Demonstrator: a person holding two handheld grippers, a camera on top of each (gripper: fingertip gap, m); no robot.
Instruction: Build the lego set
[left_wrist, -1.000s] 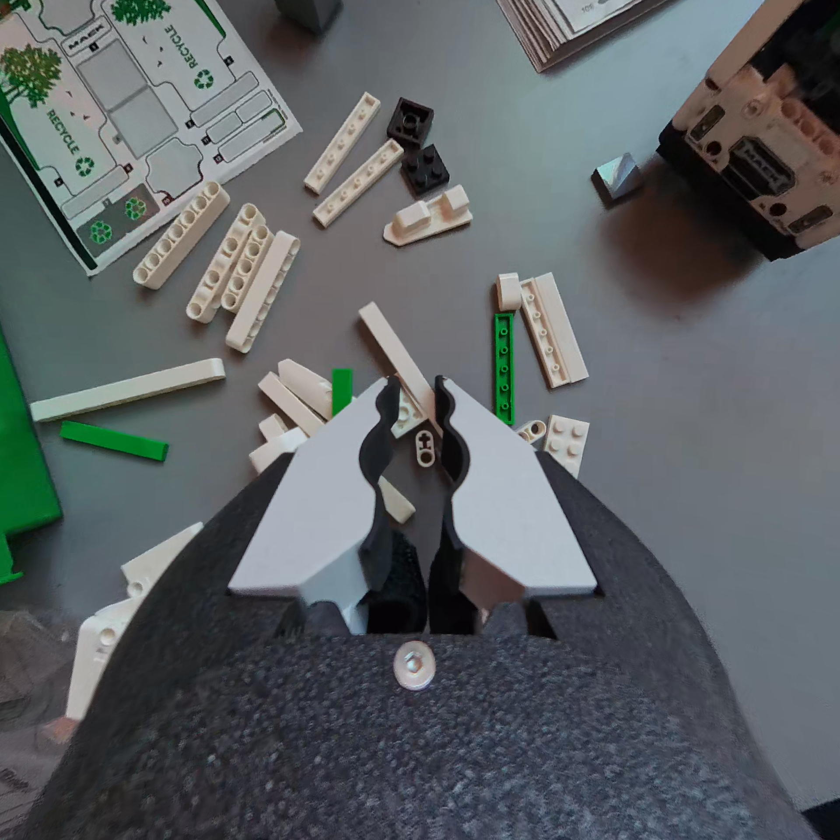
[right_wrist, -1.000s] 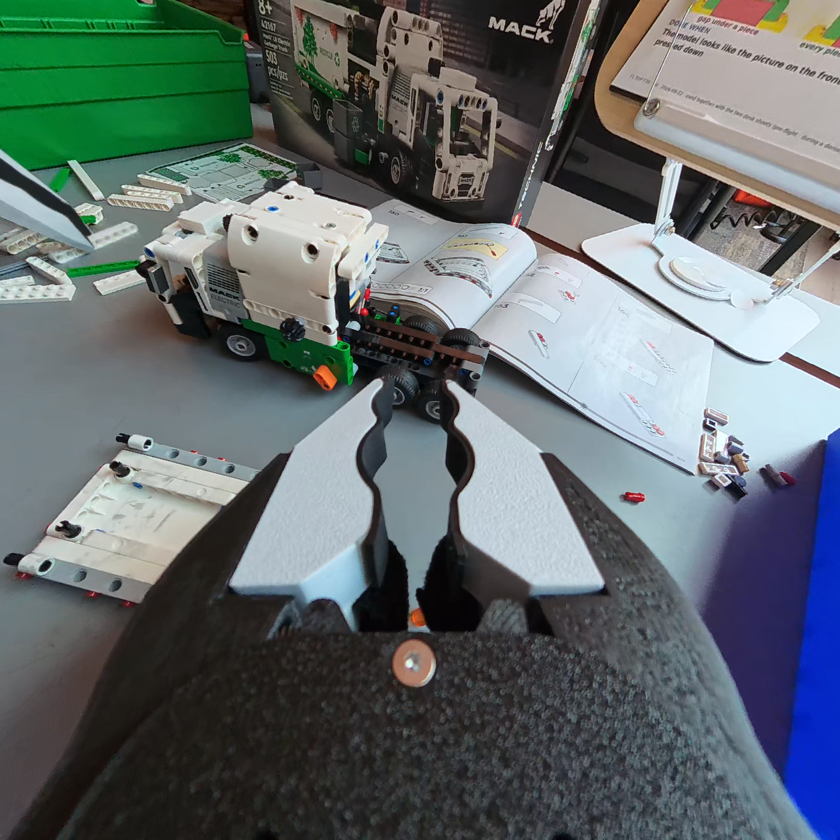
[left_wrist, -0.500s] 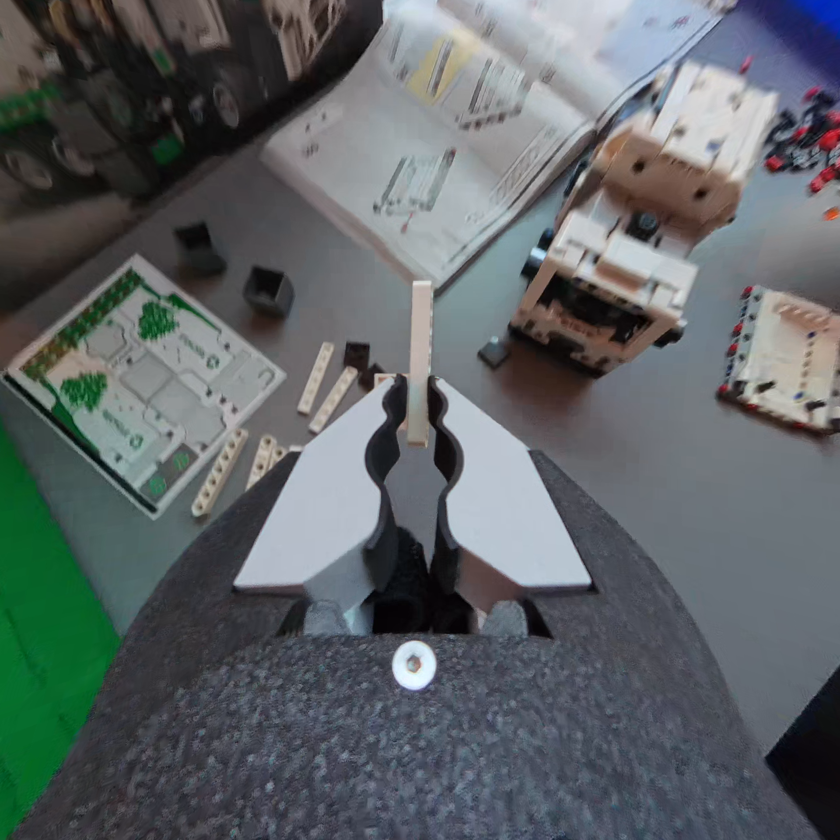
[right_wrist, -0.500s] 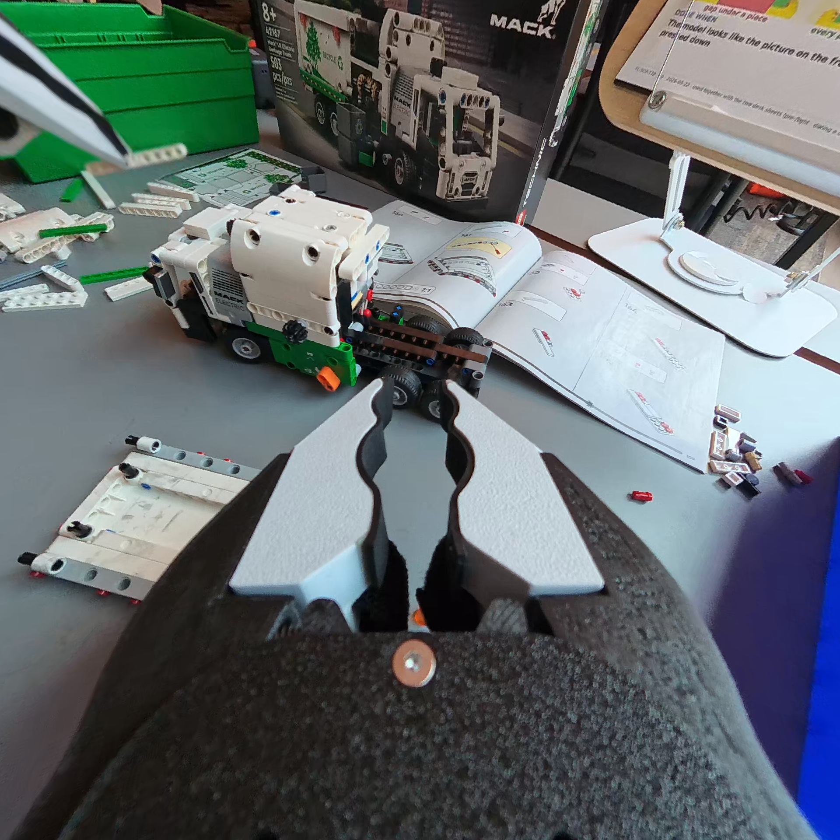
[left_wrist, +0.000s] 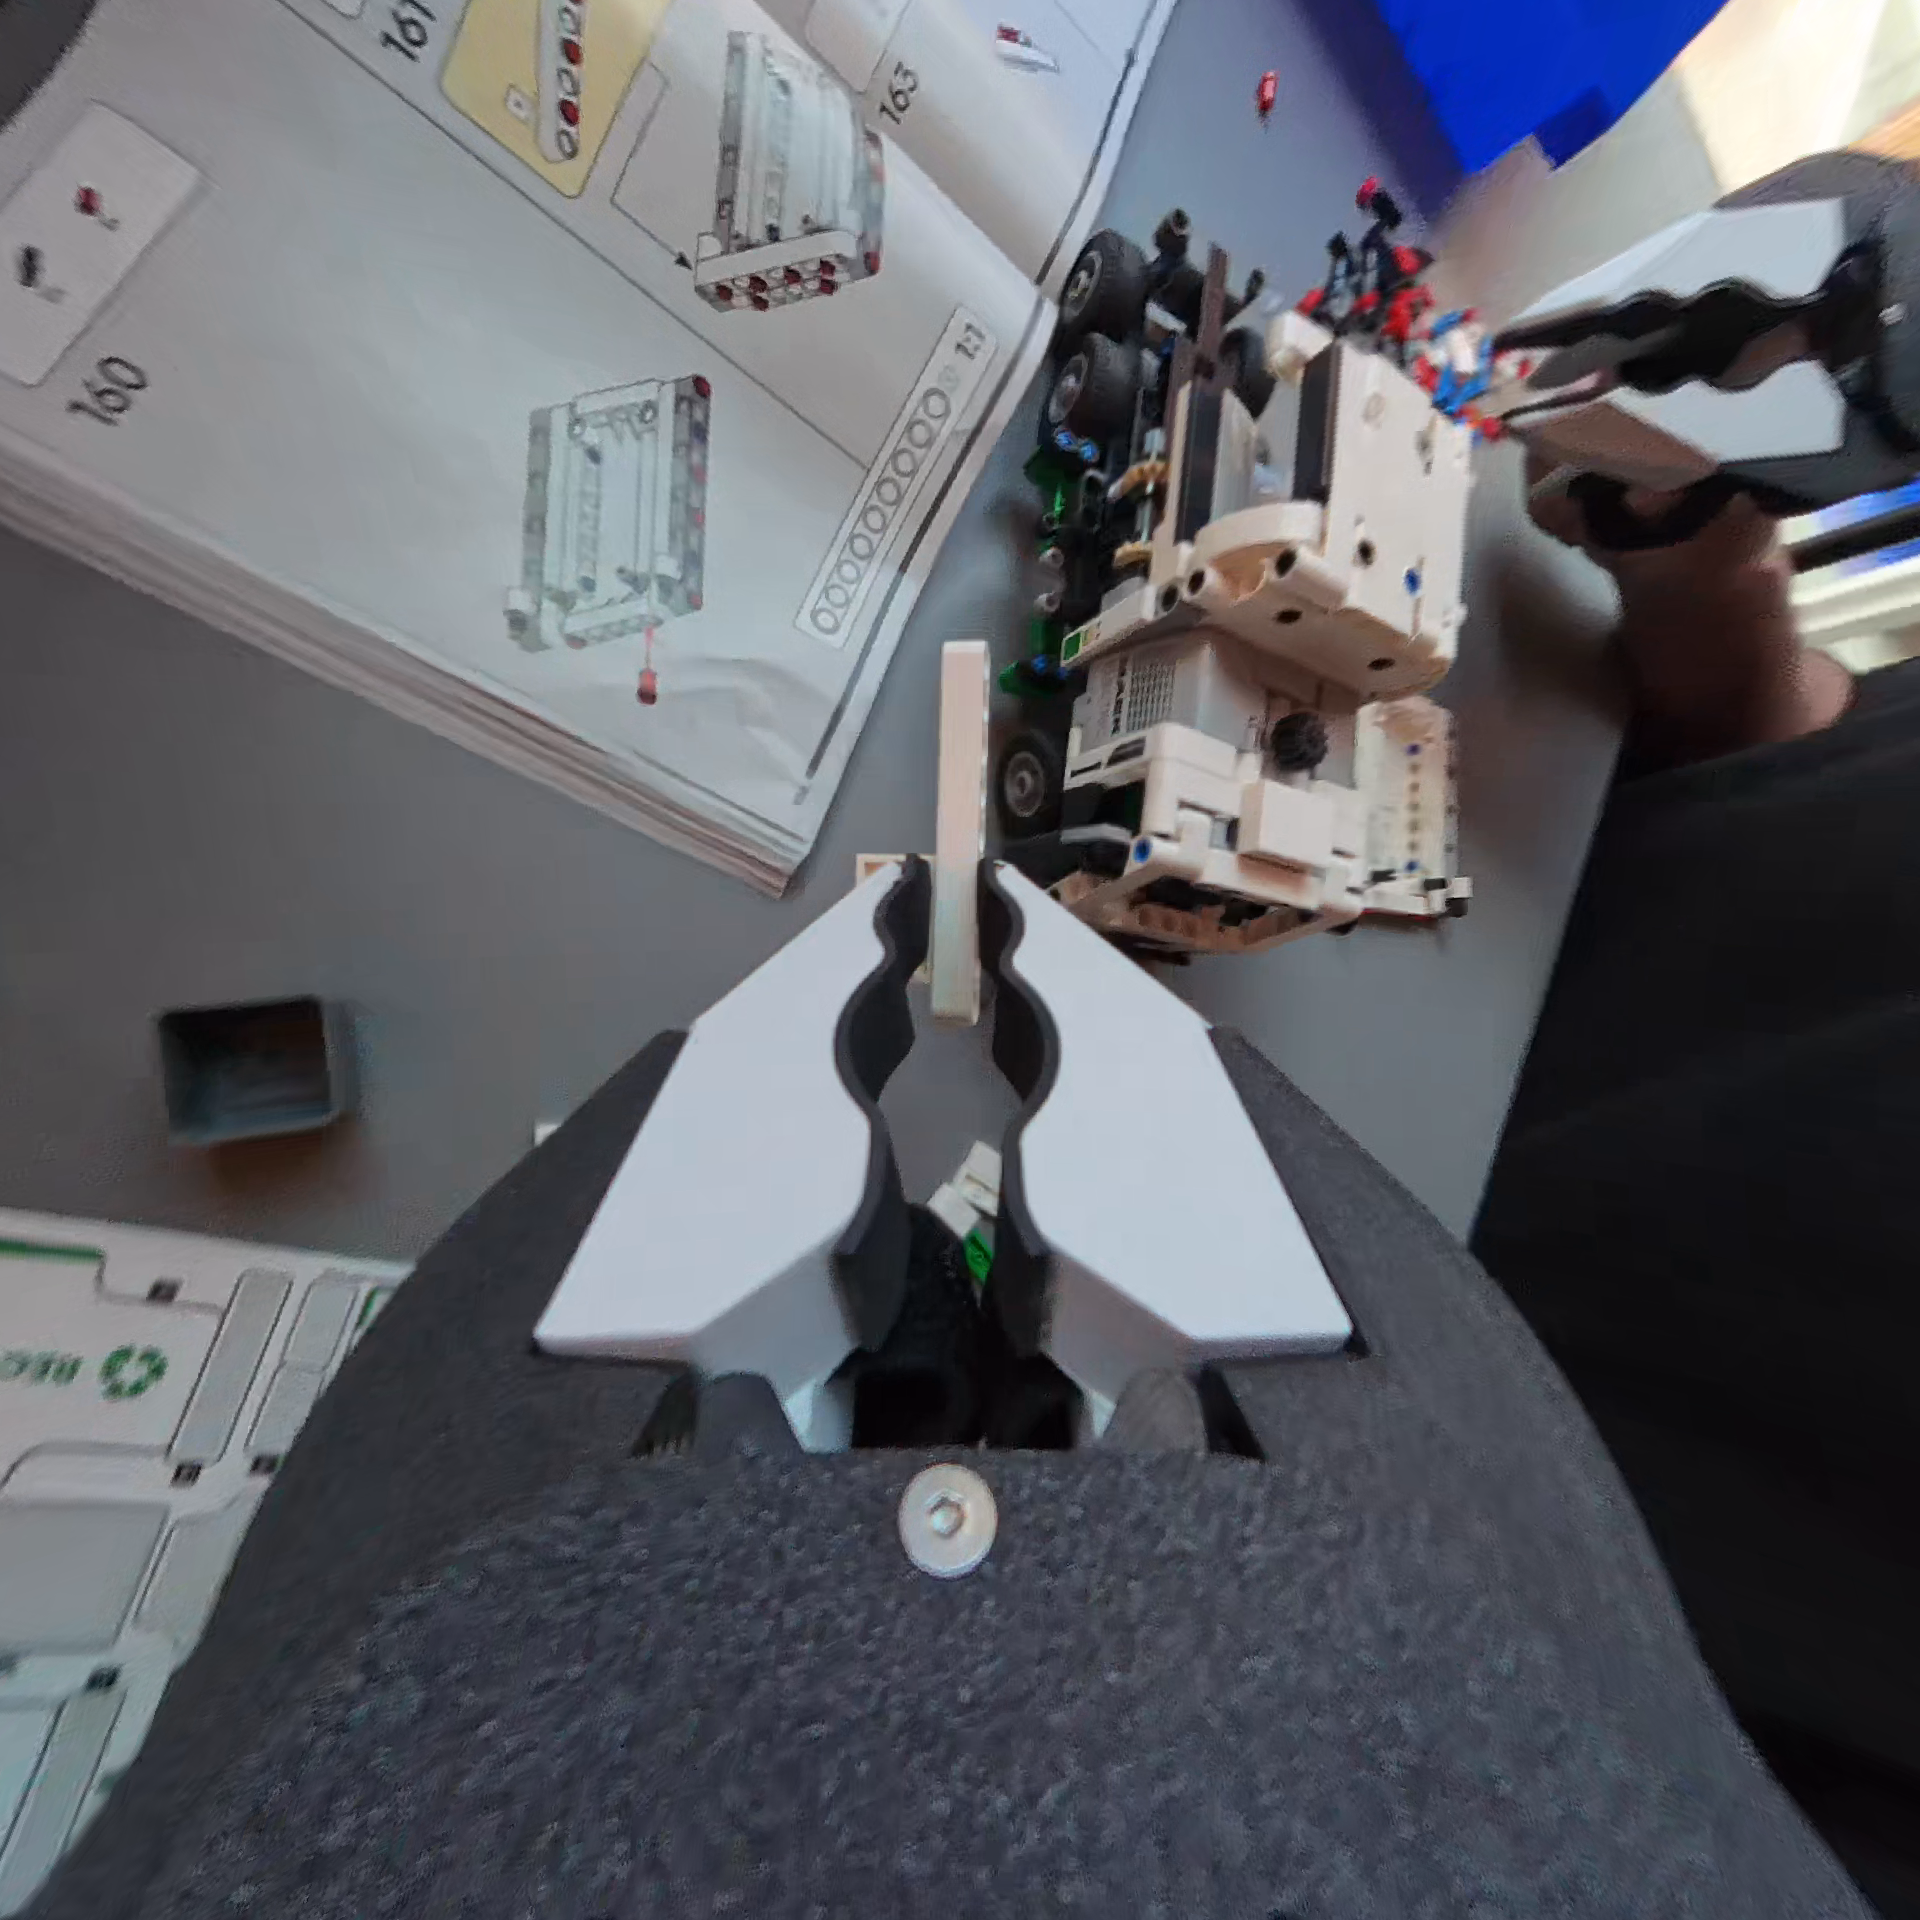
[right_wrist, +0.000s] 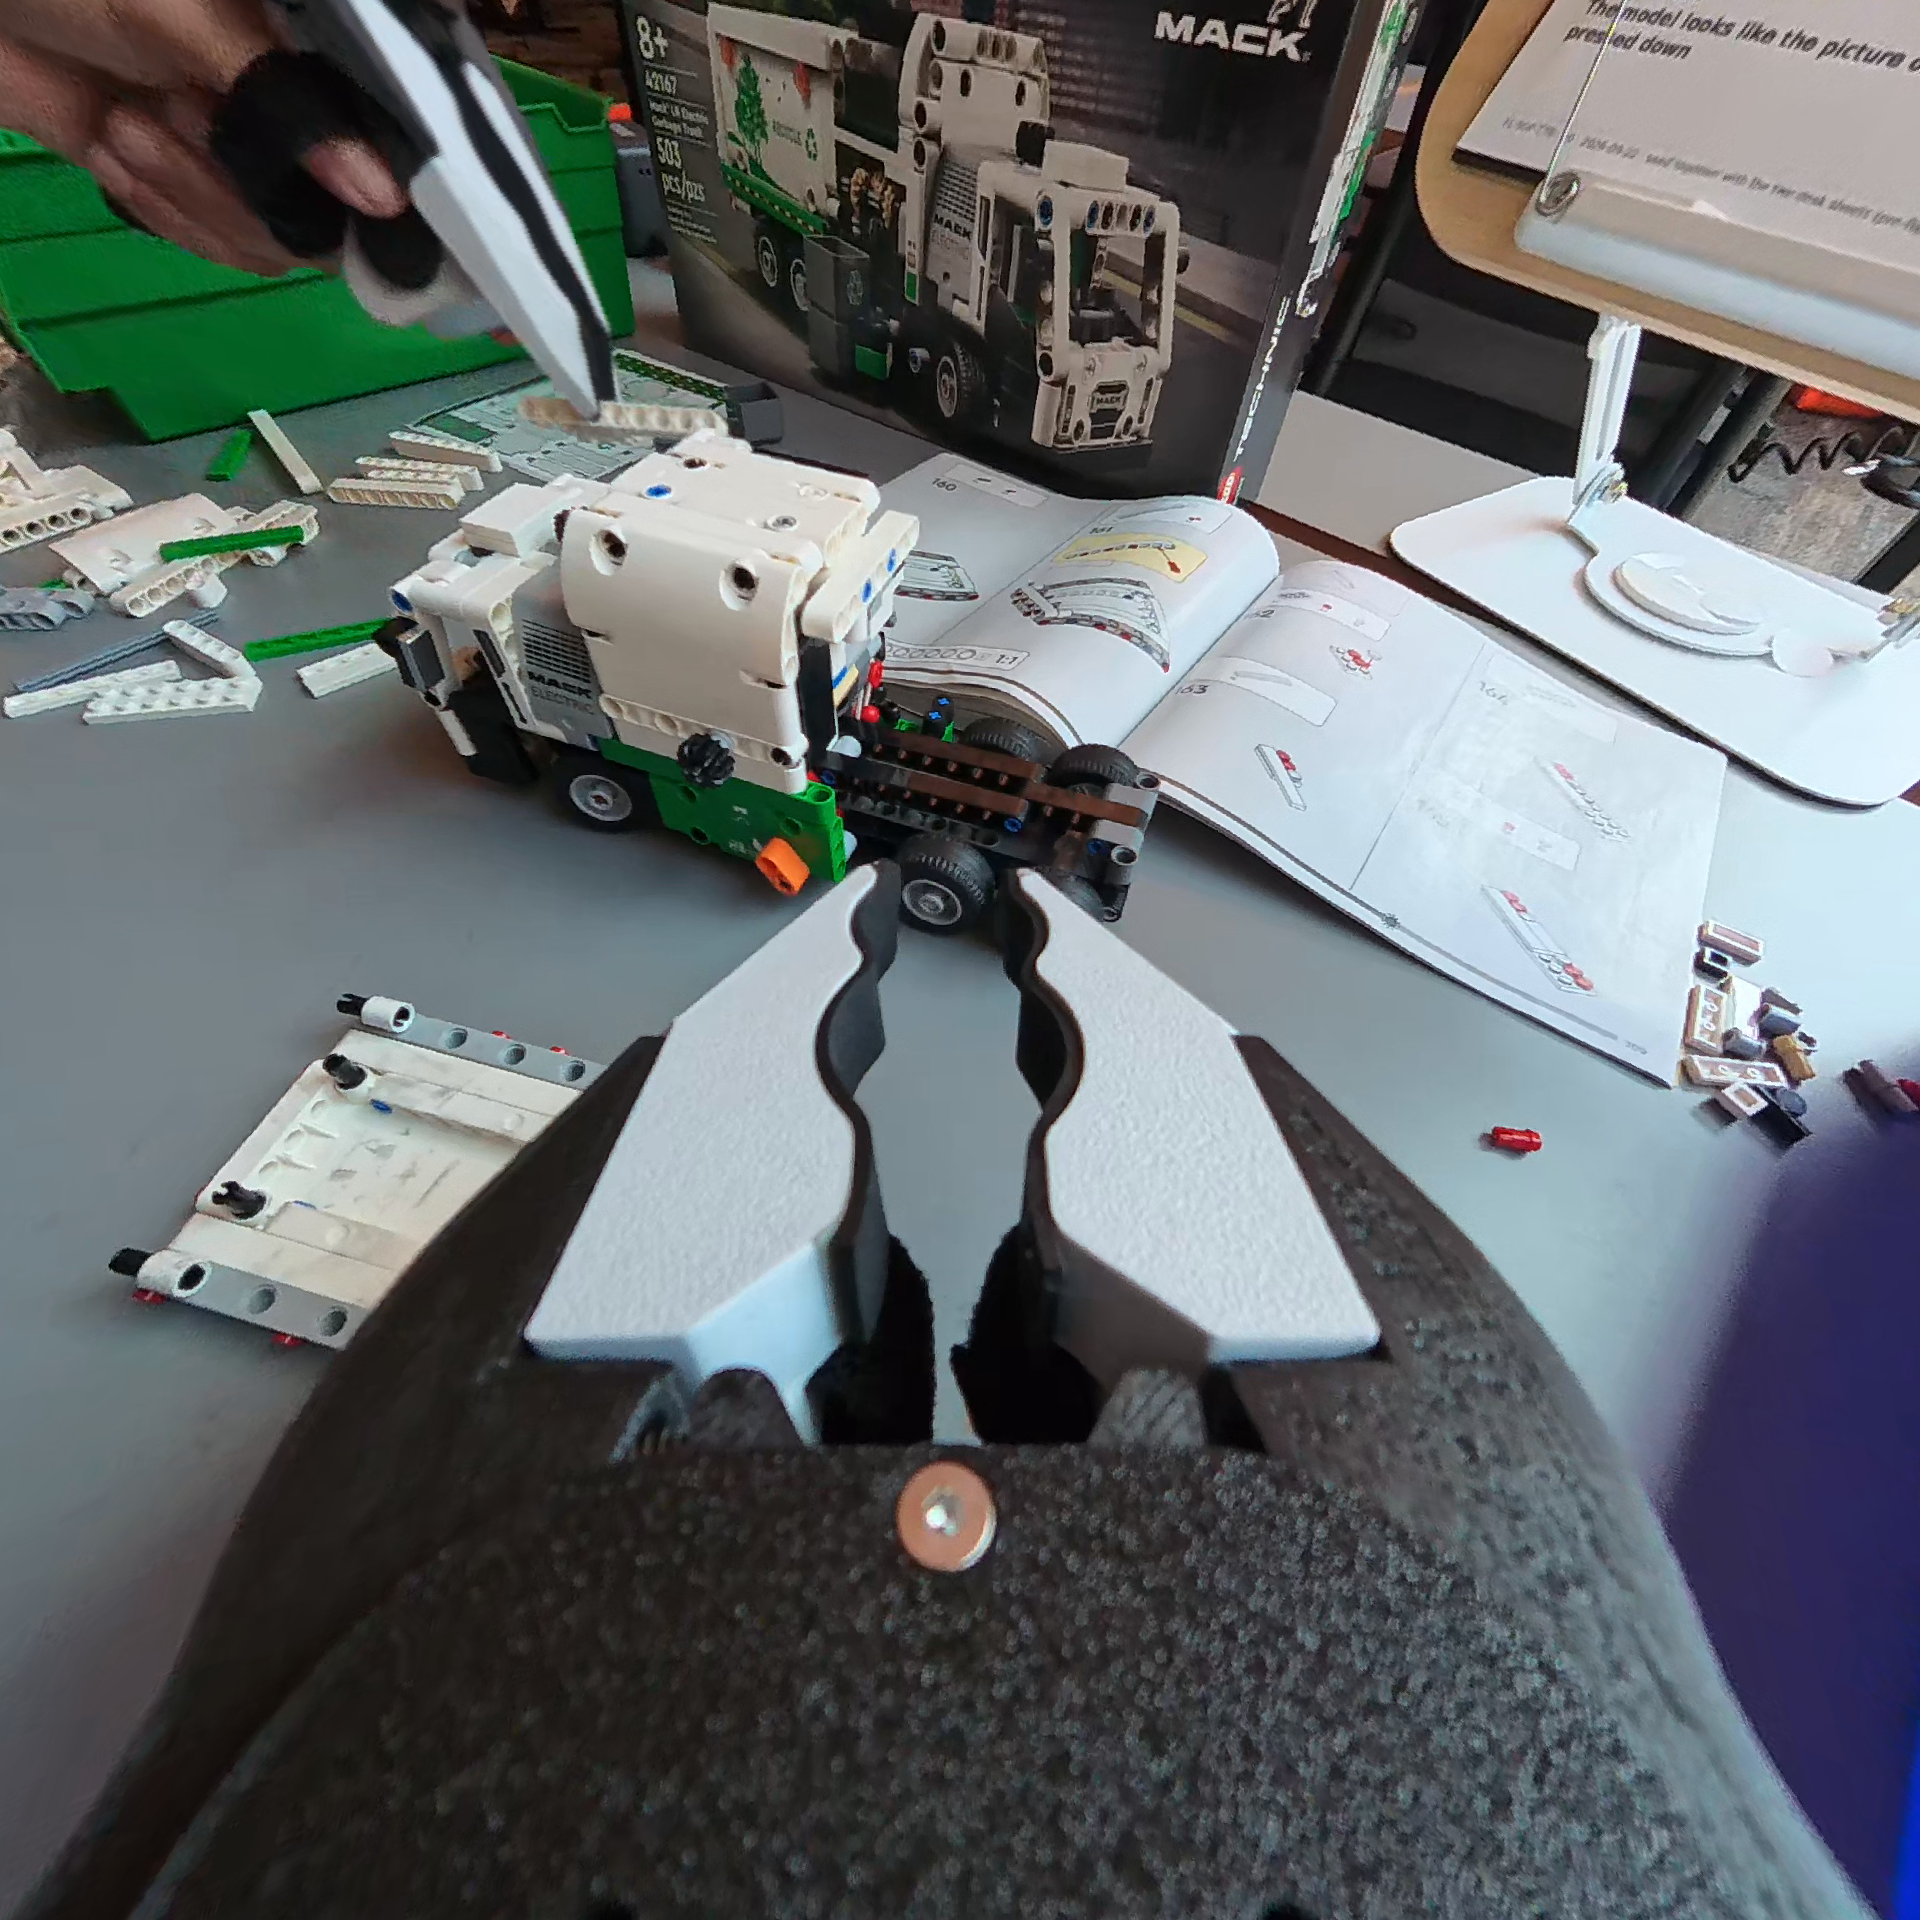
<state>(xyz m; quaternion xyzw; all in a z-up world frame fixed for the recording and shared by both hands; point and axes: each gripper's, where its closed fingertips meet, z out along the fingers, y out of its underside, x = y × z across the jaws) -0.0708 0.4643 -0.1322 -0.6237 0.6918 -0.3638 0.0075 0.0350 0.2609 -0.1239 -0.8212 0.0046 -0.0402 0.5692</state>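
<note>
On a grey table (right_wrist: 260, 894), a partly built white toy truck (right_wrist: 665, 665) stands near the centre of the right wrist view, its cab pointing toward 9 o'clock. The cab and the boxy body behind it are white with round pin holes, a green band runs along the lower side, an orange connector sticks out at the lower edge, and a bare black and brown chassis with small black wheels stretches toward 3 o'clock. The left gripper (left_wrist: 958, 883) has its fingers clamped on a long white beam (left_wrist: 961, 821), a flat strip with a row of holes, which stands out past the fingertips toward 12 o'clock. In the right wrist view this same gripper comes in from 11 o'clock, held by a hand (right_wrist: 156, 145), with the beam in the air just above the truck's roof; whether it touches the roof cannot be told. The right gripper (right_wrist: 945, 894) has its fingers apart with nothing between them, hanging over the table just in front of the truck's rear wheels. An open instruction booklet (right_wrist: 1351, 727) lies at 2 o'clock from the truck, touching its rear end. Behind it stands the set's box (right_wrist: 987, 208), showing the finished truck. A flat white panel assembly (right_wrist: 353, 1174) with grey holed beams lies at 8 o'clock. Loose white and green pieces (right_wrist: 208, 582) are scattered at 9 o'clock, in front of a green bin (right_wrist: 208, 322). A pile of small parts (right_wrist: 1745, 1029) sits at 3 o'clock.
</note>
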